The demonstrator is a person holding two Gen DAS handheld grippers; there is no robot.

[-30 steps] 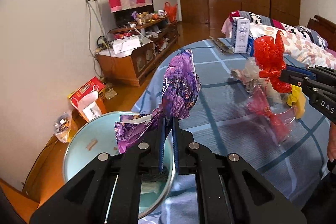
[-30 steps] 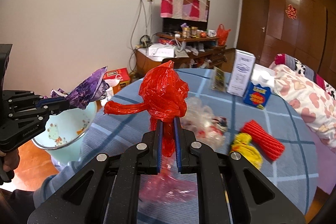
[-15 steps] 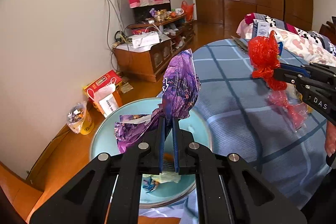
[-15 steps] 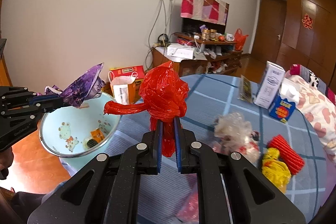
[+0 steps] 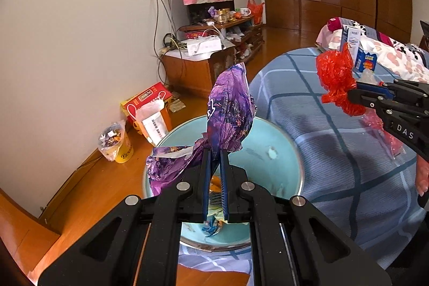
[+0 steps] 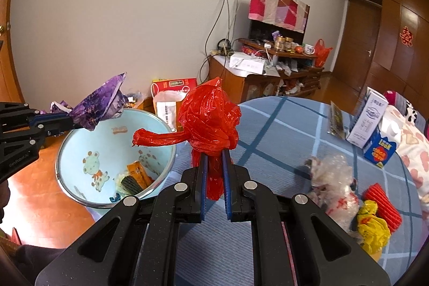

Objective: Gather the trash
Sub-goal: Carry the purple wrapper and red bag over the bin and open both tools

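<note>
My left gripper is shut on a crumpled purple wrapper and holds it above a light-blue basin that stands beside the table. The basin holds several bits of trash. My right gripper is shut on a knotted red plastic bag and holds it over the table's left edge, next to the basin. In the left wrist view the red bag and right gripper come in from the right. In the right wrist view the purple wrapper and left gripper are at the left.
The round table has a blue checked cloth. On it lie a clear plastic wad, a yellow wrapper, a red ridged pack and cartons. A red box, a cup and a cabinet stand by the wall.
Both grippers have moved left with their loads. The purple wrapper now hangs over the middle of the basin, and the red bag has come to the table's edge by the basin.
</note>
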